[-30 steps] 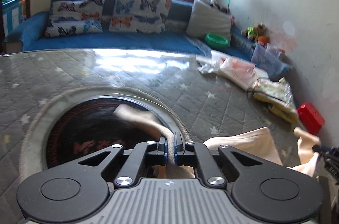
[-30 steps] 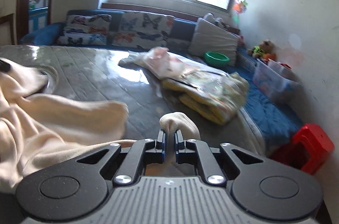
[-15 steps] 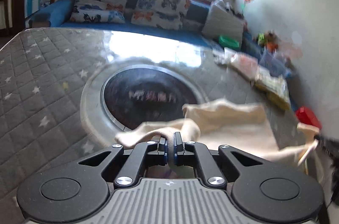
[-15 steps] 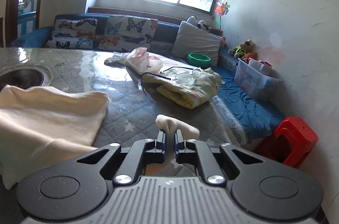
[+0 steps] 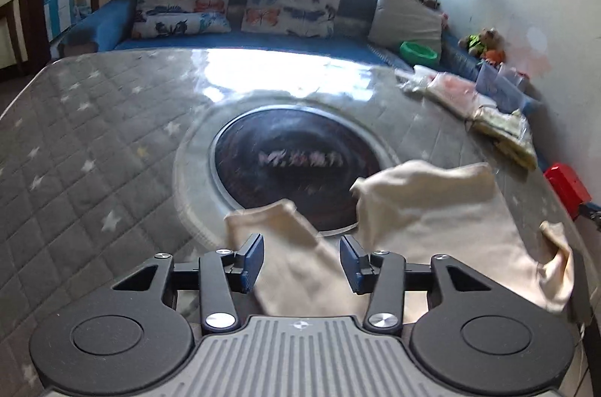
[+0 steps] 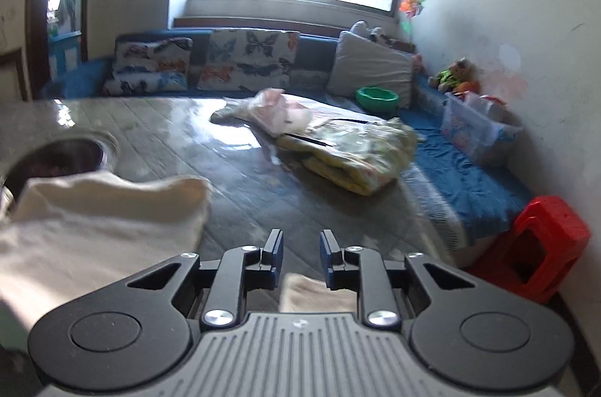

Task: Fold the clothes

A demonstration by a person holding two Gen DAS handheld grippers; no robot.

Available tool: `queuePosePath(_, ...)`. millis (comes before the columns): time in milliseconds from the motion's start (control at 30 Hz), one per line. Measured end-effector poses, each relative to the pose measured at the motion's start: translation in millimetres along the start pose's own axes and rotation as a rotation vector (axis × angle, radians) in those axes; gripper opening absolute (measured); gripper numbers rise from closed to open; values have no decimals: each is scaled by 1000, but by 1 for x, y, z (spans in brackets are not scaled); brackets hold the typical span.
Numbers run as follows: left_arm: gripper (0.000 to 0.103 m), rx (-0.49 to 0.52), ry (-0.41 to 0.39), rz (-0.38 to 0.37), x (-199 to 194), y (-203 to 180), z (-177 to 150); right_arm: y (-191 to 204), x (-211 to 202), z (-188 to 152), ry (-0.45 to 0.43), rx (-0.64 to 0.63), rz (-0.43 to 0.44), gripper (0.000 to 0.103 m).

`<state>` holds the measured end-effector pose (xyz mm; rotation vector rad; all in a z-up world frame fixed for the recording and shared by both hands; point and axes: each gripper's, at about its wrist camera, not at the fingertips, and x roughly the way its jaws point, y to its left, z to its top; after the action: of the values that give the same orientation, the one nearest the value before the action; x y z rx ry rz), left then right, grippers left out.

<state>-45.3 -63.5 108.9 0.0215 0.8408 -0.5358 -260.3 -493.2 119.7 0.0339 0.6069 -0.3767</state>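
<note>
1. Left wrist view: The left gripper (image 5: 302, 260) has just been opening, and now its two blue pads stand apart. A strip of the cream cloth (image 5: 432, 224) lies between them, but the pads do not press on it, so nothing is being held.

2. The cream cloth is spread on the gray quilted table cover (image 5: 94, 141) (the one with little white stars). It lies close to the camera, toward the right. One corner reaches over the edge of the dark round hole (image 5: 285, 168) in the middle of the table.

3. Far back are a blue sofa (image 5: 233, 44) with butterfly pillows (image 5: 293, 4) and a green bowl (image 5: 417, 49). A red stool (image 5: 567, 188) stands at the right, beside the table.

4. Right wrist view: The right gripper (image 6: 300, 252) has also just been opening. Its pads show a small gap. A bit of cream cloth (image 6: 315, 293) sits low between the fingers, near the gripper's body, and the pads do not seem to squeeze it.

5. The big part of the cloth lies at the left on the table, folded over into a thick soft edge (it looks blurry here).

6. Farther away on the table lies a yellow bundle in clear plastic (image 6: 357, 153), with a pinkish bag (image 6: 278, 111) just behind it. The red stool (image 6: 541, 246) is at the right, and a clear box (image 6: 477, 130) sits on the sofa by the wall.
</note>
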Motion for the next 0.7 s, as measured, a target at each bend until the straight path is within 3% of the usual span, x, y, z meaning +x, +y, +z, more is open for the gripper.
queuePosePath(300, 52, -13, 45, -77, 72, -25, 29, 41, 68, 18, 40, -3, 172, 27)
queuePosePath(367, 55, -17, 57, -91, 87, -29, 34, 48, 81, 21, 50, -9, 186, 34)
queuePosePath(433, 56, -24, 72, -98, 101, -32, 38, 54, 94, 24, 61, -15, 200, 35)
queuePosePath(533, 65, -22, 88, -128, 116, -35, 41, 57, 112, 26, 81, -8, 211, 41)
queuePosePath(700, 66, -25, 130, -122, 140, -40, 43, 57, 139, 26, 122, 25, 217, 45)
